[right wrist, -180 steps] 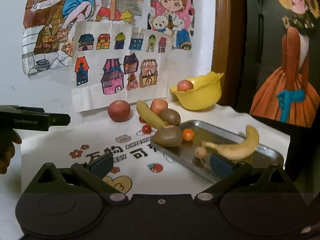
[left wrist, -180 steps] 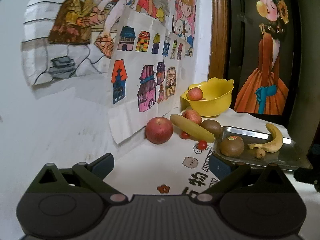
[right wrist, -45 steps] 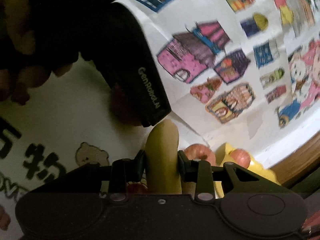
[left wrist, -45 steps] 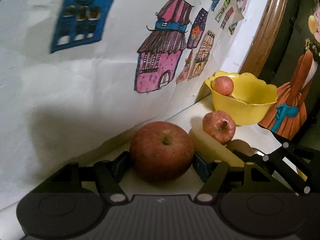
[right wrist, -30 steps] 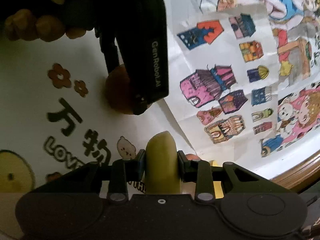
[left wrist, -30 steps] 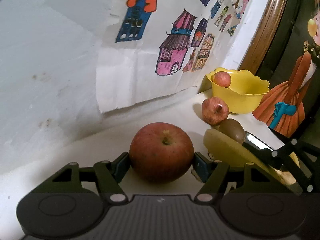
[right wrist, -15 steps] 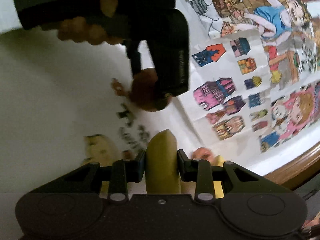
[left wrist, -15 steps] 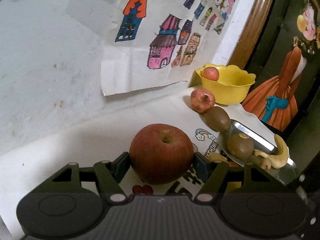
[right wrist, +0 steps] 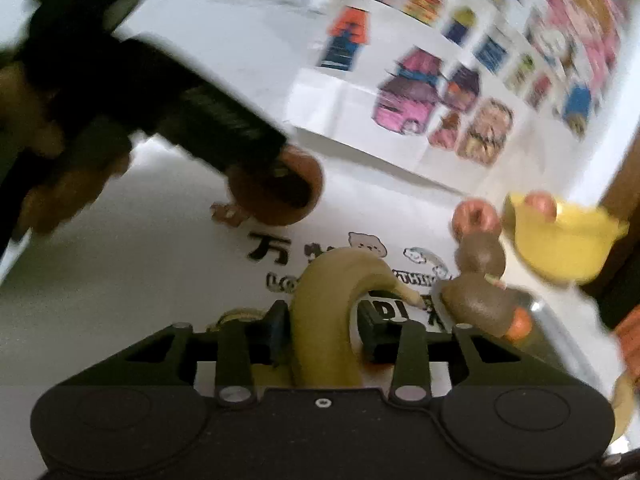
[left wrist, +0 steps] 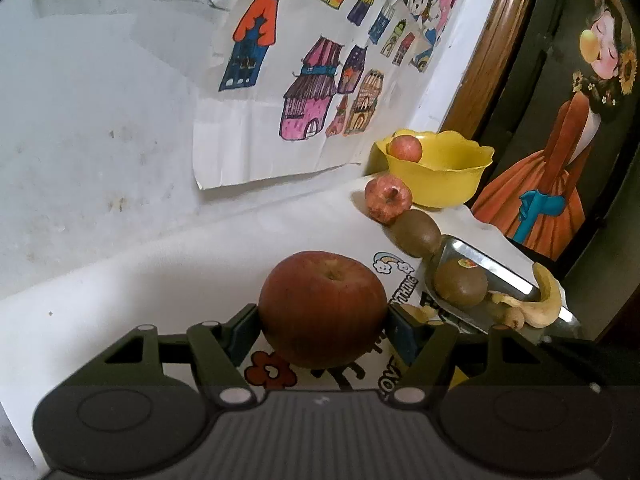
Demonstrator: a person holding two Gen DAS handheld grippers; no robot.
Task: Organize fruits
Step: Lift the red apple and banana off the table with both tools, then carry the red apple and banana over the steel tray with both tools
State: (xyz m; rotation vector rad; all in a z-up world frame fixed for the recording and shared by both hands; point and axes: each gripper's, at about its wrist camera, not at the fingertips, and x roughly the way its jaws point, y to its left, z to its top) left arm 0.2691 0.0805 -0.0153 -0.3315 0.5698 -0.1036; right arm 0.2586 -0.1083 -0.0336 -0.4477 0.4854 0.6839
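Left gripper (left wrist: 323, 330) clamped on red apple (left wrist: 322, 312), stem up, above printed white cloth (left wrist: 168, 280). Right gripper (right wrist: 323, 330) closed on banana (right wrist: 332, 320); long axis running forward, tip curving right toward metal tray (right wrist: 560, 344). Yellow bowl (left wrist: 440, 176) at far corner by wall. Open cloth to the left; tray edge close on right.

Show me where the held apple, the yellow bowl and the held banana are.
Apple (left wrist: 324, 308): left wrist view, middle of its red front, between the fingers.
Yellow bowl (left wrist: 448, 184): left wrist view, its outer front wall.
Banana (right wrist: 324, 320): right wrist view, its thick middle, between the fingers.
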